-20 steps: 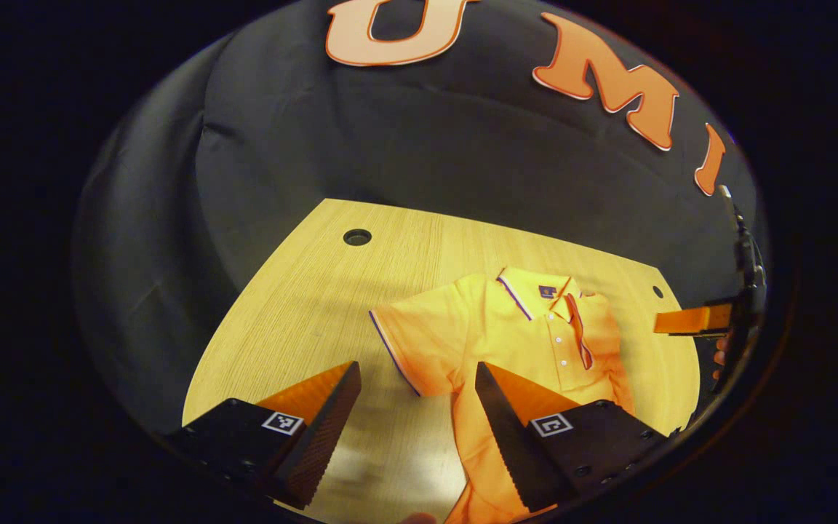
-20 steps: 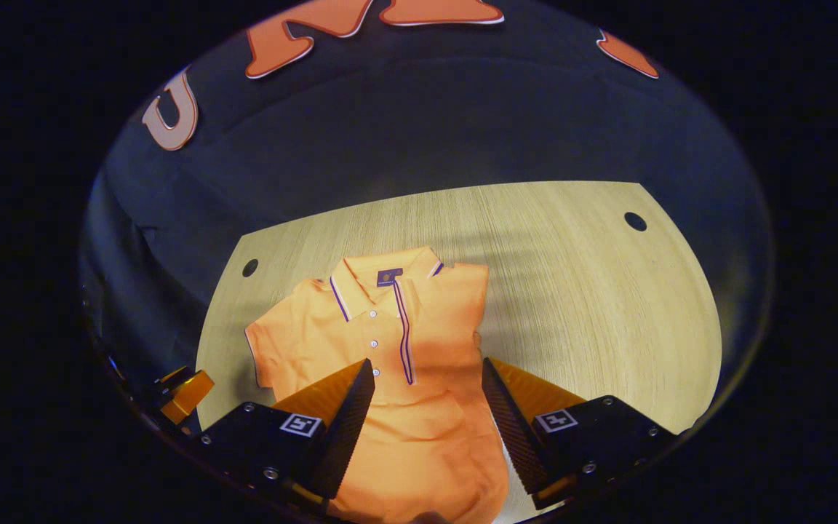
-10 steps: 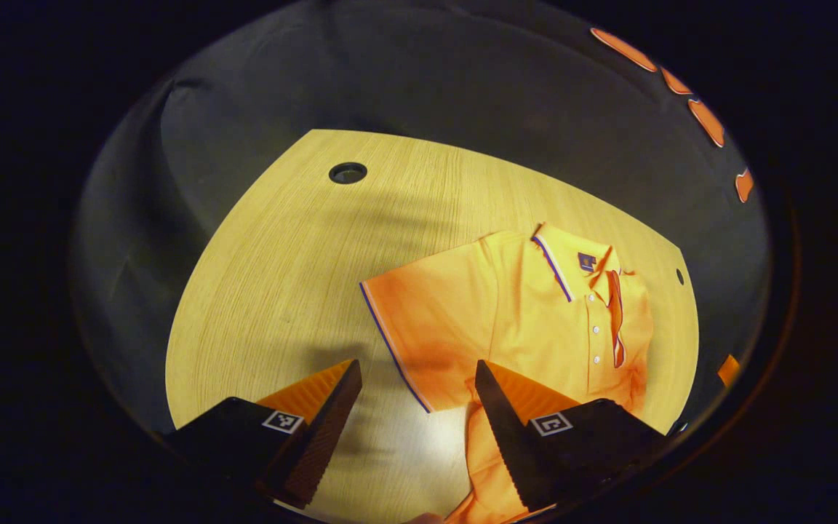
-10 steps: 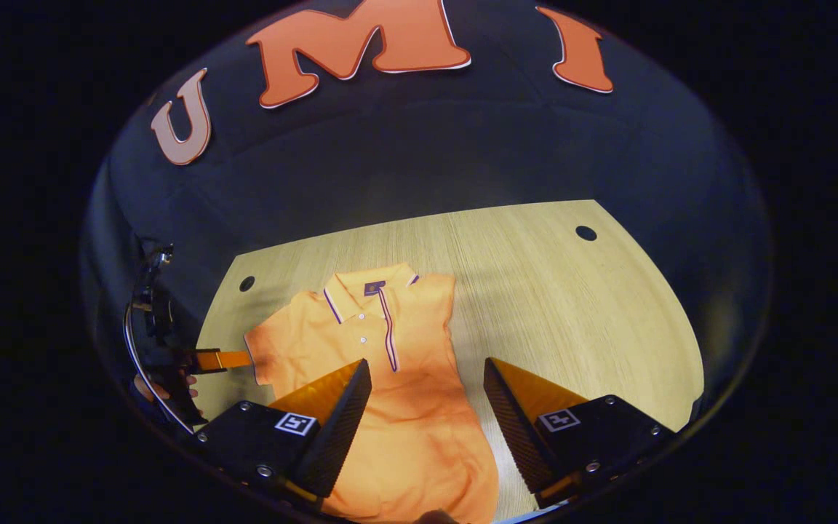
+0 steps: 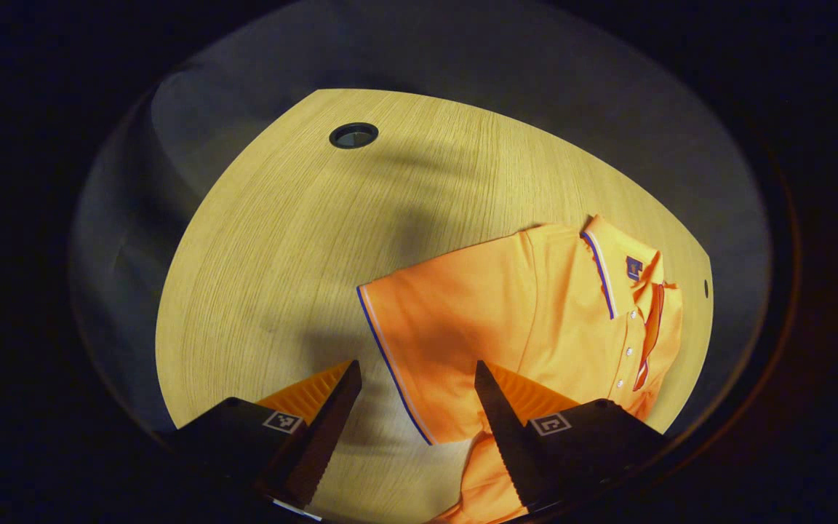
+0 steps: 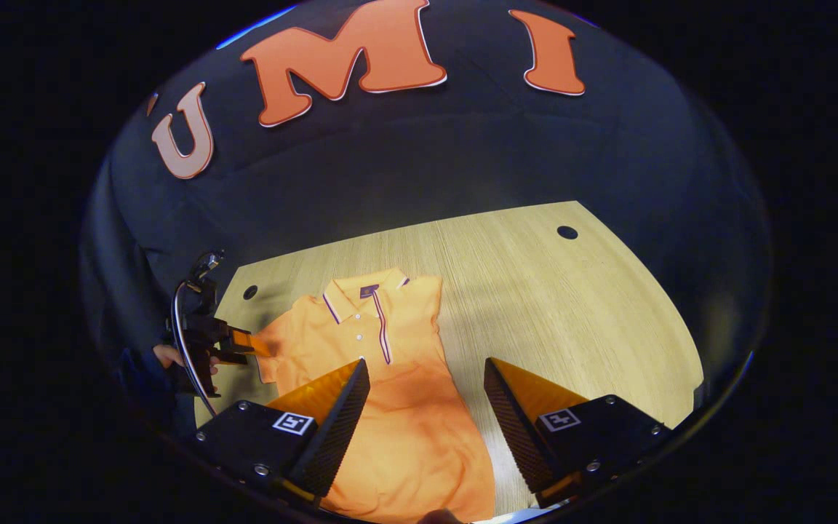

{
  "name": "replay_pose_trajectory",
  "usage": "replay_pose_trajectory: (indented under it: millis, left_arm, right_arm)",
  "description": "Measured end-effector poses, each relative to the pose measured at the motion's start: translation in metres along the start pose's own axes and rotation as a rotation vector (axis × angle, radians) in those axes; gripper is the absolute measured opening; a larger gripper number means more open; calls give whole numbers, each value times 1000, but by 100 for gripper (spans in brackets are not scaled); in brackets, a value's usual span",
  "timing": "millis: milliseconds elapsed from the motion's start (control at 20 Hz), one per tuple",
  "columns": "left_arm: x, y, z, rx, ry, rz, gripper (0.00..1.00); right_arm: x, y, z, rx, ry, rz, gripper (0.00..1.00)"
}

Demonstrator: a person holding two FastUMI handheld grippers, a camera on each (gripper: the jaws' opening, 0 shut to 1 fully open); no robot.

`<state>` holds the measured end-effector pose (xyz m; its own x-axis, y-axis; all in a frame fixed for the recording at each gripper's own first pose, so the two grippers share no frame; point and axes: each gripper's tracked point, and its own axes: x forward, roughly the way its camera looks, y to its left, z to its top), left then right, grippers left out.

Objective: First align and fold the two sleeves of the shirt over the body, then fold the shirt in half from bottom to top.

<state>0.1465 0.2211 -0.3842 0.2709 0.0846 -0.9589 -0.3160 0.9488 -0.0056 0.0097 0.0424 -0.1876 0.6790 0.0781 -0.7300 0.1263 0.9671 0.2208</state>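
An orange polo shirt (image 6: 390,378) lies face up on the wooden table (image 6: 572,313), collar toward the booth's back wall, as you bring both tools in over it. In the right gripper view, the sleeve on the shirt's far side from your left tool is no longer spread out: that edge of the body runs straight from shoulder to hem, so by the look of it that sleeve is already folded in. The other sleeve (image 5: 426,327) is spread flat on the wood, its striped cuff showing plainly in the left gripper view.

Your left gripper (image 5: 415,407) hangs with its jaws wide apart just above that cuff, gripping nothing; in the right gripper view it shows at the sleeve's outer edge, held in a hand (image 6: 168,356). Your right gripper (image 6: 423,407) is likewise spread open and empty, poised over the lower body of the shirt.

Judged from this, roughly a third of the job is behind you: one sleeve remains to be laid over the body, and the bottom-to-top fold has not been started, the hem lying at the near edge
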Motion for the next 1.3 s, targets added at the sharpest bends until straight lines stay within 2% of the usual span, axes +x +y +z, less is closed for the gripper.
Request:
replay_pose_trajectory:
  millis: [150,200,250,400,500,550,700,950,1300]
  left_arm:
    - [9,0,-4,27,34,56,90]
    - [10,-3,0,36,27,59,74]
    - [8,-5,1,37,23,57,73]
    - [8,-9,4,52,6,52,27]
    - [6,-18,7,66,-15,15,26]
    - [12,-20,7,74,-20,7,11]
    - [1,-28,6,100,-45,-36,12]
    - [-22,-48,18,175,-110,-64,12]
    - [-40,-110,26,305,-162,-129,12]
  right_arm:
    - [-13,-4,3,13,-35,-6,97]
    - [-17,-6,4,13,-44,-10,97]
    - [-21,-10,4,12,-53,-16,97]
    - [-31,-24,4,5,-79,-44,97]
    - [-37,-31,1,4,-92,-59,97]
    - [-40,-36,-2,0,-100,-68,96]
    - [-46,-50,-8,-15,-125,-101,96]
    - [-50,-57,-30,-16,-124,-123,97]
    - [-54,-64,-59,-2,-81,-126,96]
